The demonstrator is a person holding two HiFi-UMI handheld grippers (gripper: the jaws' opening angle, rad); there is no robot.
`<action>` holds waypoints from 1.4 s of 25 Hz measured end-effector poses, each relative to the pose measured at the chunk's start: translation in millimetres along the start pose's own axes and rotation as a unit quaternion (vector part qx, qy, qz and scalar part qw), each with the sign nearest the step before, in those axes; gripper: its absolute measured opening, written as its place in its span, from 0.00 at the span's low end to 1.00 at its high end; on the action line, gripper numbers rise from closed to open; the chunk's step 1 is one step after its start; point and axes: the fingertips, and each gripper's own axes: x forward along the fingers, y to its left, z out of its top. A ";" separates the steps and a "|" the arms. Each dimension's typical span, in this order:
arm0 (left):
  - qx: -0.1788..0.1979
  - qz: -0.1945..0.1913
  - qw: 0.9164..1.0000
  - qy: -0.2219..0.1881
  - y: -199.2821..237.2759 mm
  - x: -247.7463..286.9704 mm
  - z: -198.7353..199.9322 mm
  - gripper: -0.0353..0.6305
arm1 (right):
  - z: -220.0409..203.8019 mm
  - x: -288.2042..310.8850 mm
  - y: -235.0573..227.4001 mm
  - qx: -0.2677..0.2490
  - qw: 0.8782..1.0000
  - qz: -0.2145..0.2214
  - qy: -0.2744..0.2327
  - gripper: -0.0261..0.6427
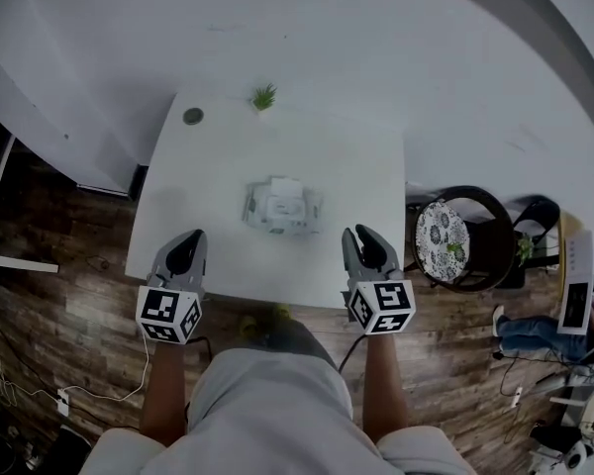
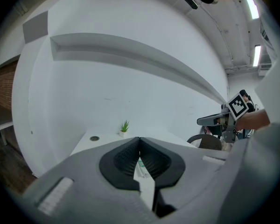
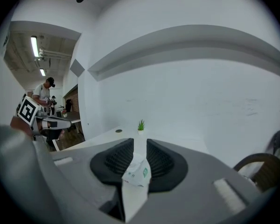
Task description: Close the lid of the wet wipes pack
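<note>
Wet wipes pack, white soft plastic with print [image 1: 282,207]: lies mid-way on the white square tabletop [image 1: 218,156], lid seemingly raised, though too small to be sure. Left gripper, grey with marker cube [image 1: 189,239]: at the near edge, jaws closed tip to tip, nothing held. Right gripper, same make [image 1: 362,236]: at the near edge, jaws parted, nothing held. Both stand apart from the pack. Risk, by my judgement: pressing the lid slides the light, unsteadied pack; an off-centre press leaves it unlatched
</note>
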 end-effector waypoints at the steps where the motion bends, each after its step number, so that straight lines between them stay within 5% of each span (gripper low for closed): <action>1: -0.002 0.000 1.000 0.002 1.7 5.5 -0.9 0.05 | -1.0 5.2 -2.2 0.000 1.000 0.001 0.004 0.18; 35: -0.033 0.009 0.992 0.122 2.6 166.6 -77.1 0.05 | -80.1 178.0 -59.4 0.038 0.984 0.127 0.117 0.18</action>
